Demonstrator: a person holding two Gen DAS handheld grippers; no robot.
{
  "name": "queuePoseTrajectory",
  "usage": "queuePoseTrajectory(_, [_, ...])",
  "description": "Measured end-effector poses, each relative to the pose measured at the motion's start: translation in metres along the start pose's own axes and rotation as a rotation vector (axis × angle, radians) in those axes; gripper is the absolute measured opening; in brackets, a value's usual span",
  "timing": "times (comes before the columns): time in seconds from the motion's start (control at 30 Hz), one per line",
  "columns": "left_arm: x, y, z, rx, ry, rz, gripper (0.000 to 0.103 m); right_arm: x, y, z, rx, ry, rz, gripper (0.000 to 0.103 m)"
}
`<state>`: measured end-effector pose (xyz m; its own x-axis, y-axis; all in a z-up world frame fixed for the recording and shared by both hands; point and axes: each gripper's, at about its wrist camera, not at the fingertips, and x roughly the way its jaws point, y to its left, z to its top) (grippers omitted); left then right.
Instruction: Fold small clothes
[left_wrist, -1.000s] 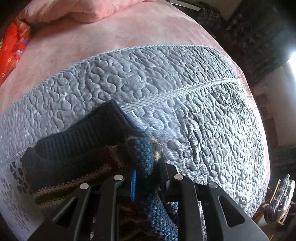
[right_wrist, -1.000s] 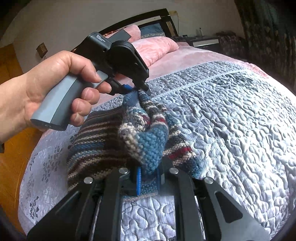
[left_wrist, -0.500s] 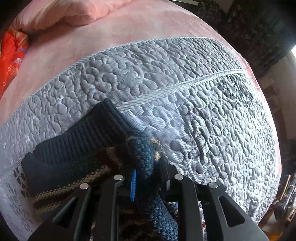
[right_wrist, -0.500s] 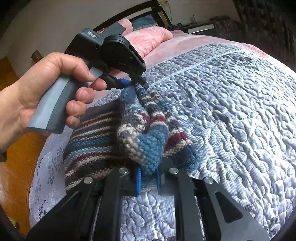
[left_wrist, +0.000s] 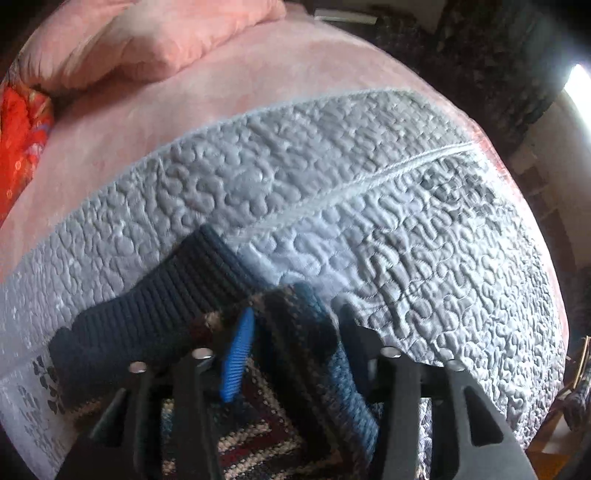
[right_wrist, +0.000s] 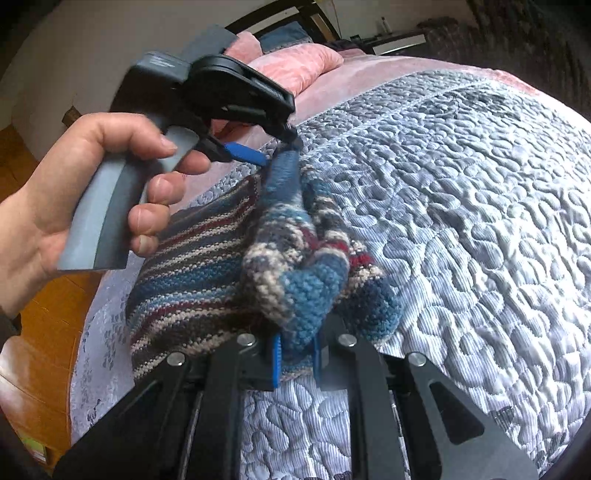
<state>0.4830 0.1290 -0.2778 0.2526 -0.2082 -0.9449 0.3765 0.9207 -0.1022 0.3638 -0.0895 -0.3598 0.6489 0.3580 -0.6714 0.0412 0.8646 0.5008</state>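
On the grey quilted bedspread (right_wrist: 461, 206), you hold a small striped knit sweater (right_wrist: 192, 273) by two points of one bunched edge. Your right claw (right_wrist: 295, 350) is clenched on a thick blue-and-cream roll of the knit, lifted just off the quilt. Your left claw (left_wrist: 291, 332) has spread its jaws, the blue pad (left_wrist: 236, 362) standing clear of the knit fold that lies loose between them; from the right camera your hand (right_wrist: 74, 206) grips its grey handle above the far end of the fold. The rest of the sweater lies on the bed near its edge, with the dark ribbed hem (left_wrist: 155, 299) flat on the quilt. The risk from here appears to be the freed end slumping crooked: with one claw pulling, the heavy knit could drag sideways and spoil the fold, or slide toward the bed's edge.
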Motion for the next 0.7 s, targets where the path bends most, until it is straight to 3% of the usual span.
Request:
queuePoseTrajectory(0.3, [-0.037,0.023,-0.013,0.008,-0.11,-0.019,0.052,0.004,-0.009,0.001,0.032,0.015,0.036,0.015])
queuePoseTrajectory(0.4, [-0.057,0.033,-0.03,0.026,-0.14,-0.053,0.055,0.005,-0.02,0.004,0.102,0.032,0.101,0.023])
queuePoseTrajectory(0.47, [-0.067,0.039,-0.044,0.039,-0.152,-0.075,0.058,0.007,-0.03,0.005,0.165,0.048,0.163,0.043])
queuePoseTrajectory(0.5, [-0.072,0.043,-0.051,0.045,-0.153,-0.085,0.059,0.008,-0.035,0.006,0.207,0.057,0.211,0.048])
queuePoseTrajectory(0.7, [-0.089,0.085,-0.109,-0.002,-0.123,-0.214,0.06,0.011,-0.068,0.009,0.402,0.072,0.383,0.052])
